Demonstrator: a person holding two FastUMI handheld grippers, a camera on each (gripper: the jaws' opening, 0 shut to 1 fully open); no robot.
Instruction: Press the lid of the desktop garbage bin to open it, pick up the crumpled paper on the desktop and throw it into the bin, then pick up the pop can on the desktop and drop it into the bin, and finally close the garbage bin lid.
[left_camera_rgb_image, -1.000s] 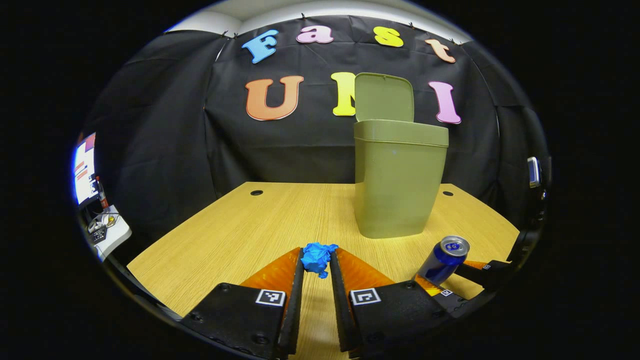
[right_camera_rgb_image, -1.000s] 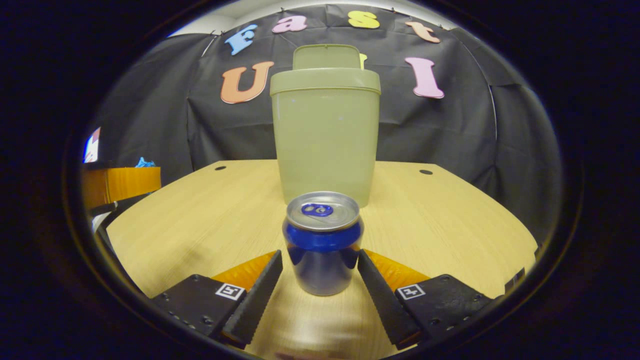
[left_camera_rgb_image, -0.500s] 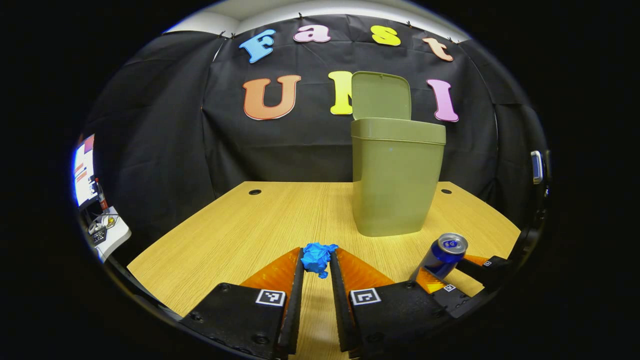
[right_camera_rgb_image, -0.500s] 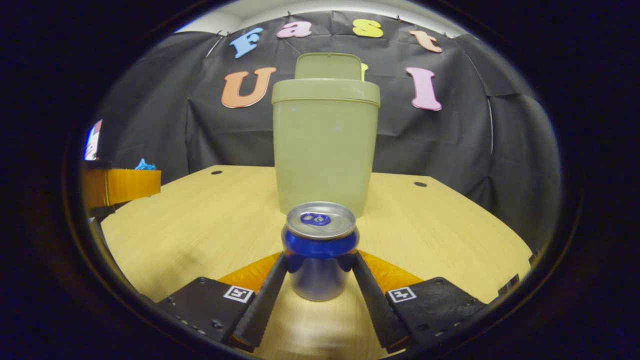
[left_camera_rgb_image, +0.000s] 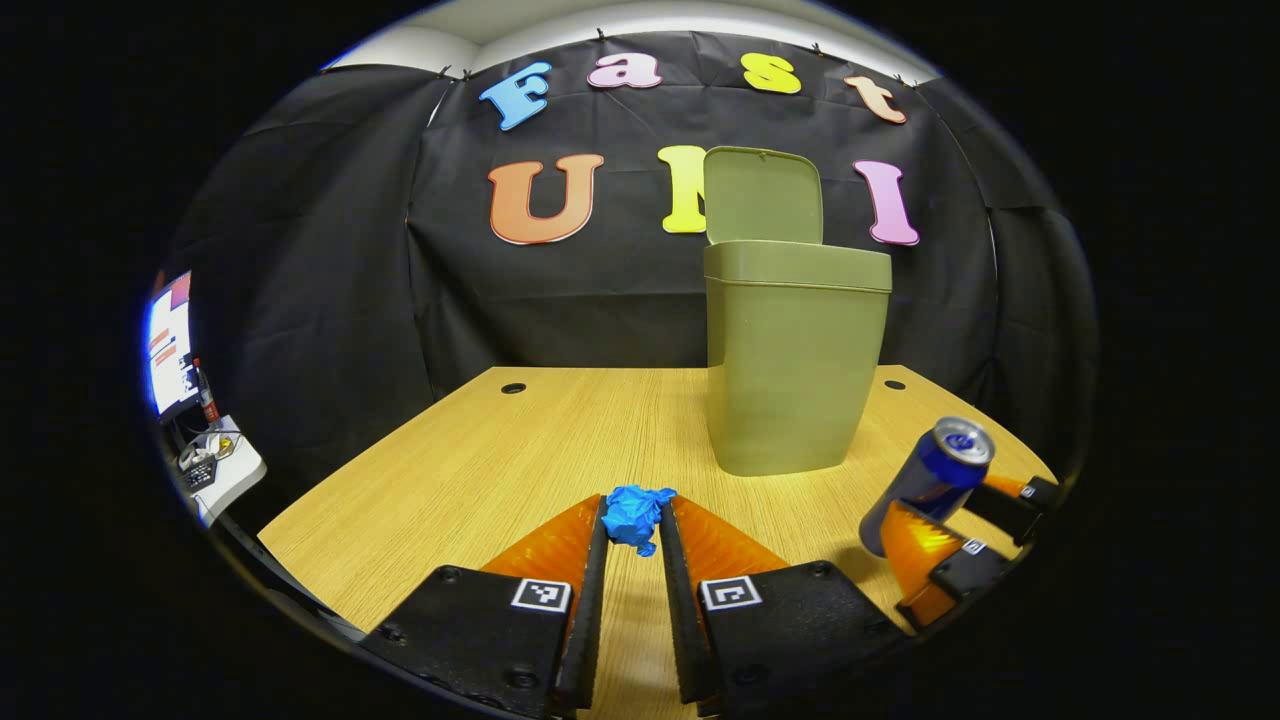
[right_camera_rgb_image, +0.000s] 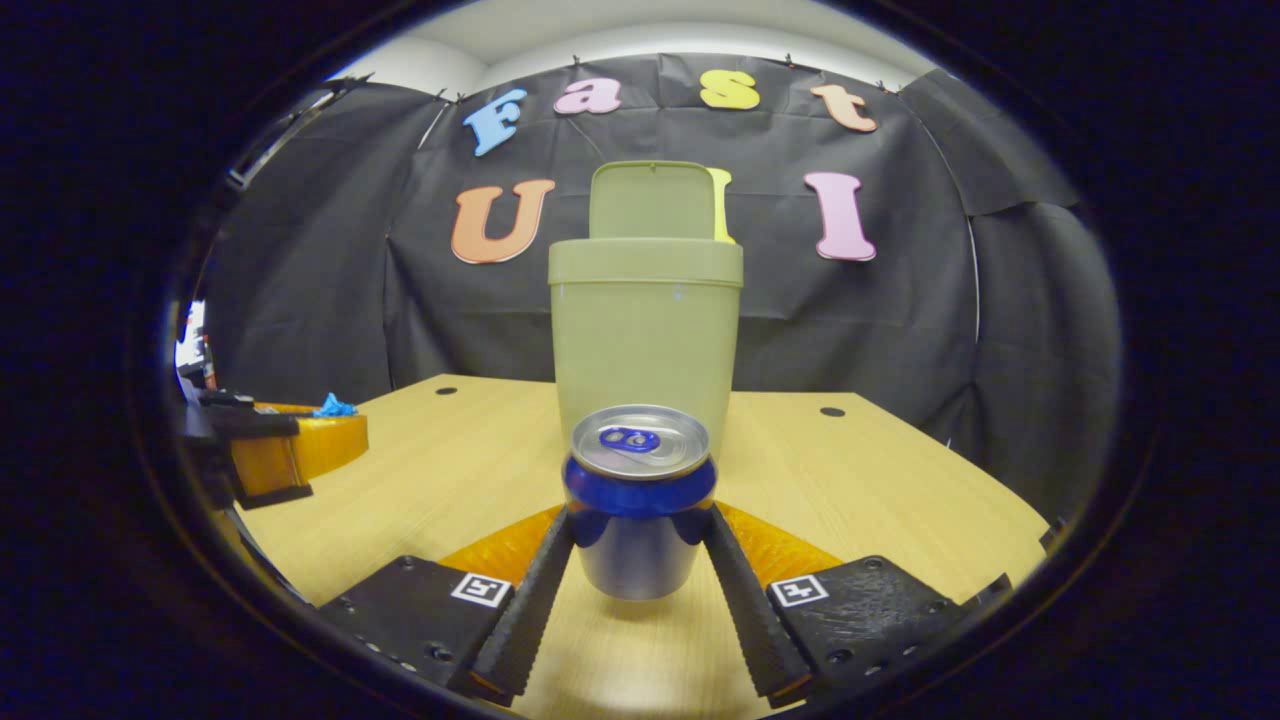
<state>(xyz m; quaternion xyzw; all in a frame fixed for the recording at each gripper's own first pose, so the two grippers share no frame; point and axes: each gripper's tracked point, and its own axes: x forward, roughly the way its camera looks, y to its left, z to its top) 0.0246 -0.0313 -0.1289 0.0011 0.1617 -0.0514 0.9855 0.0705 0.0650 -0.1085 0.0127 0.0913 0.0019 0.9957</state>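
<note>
Open and waiting near the far edge of the light wood-grain bench (left_camera_rgb_image: 520, 450): tall olive-green plastic garbage bin (left_camera_rgb_image: 795, 360), its hinged lid (left_camera_rgb_image: 763, 196) standing upright behind the rim. Clenched on a small crumpled ball of blue paper (left_camera_rgb_image: 635, 516), the left gripper (left_camera_rgb_image: 632, 535), with the ball pinched between the tips of both fingers (left_camera_rgb_image: 592, 560) above the near edge of the bench. Grasped at mid-body in the right gripper (right_camera_rgb_image: 638, 560), a blue-and-silver aluminium pop can (right_camera_rgb_image: 640, 495), upright, pull-tab end up, apparently lifted clear of the bench with a shadow beneath it. Seen from the left gripper view, the same can (left_camera_rgb_image: 930, 480) over the bench's right edge.

Paper first, by the task's order, so best to keep the can parked and level while the left side works. Needed for a clean drop: a rise high enough to clear the bin's rim, a path in from the front and away from the raised lid, then release only with the fingertips squarely over the opening. Light and springy, most likely, that paper ball, so a release low inside the mouth beats a toss. Worth guarding against: a bump on the lid that tips it shut, or a nudge that slides the light bin toward the bench's far edge. Same approach then for the can, held firm but not crushed.
</note>
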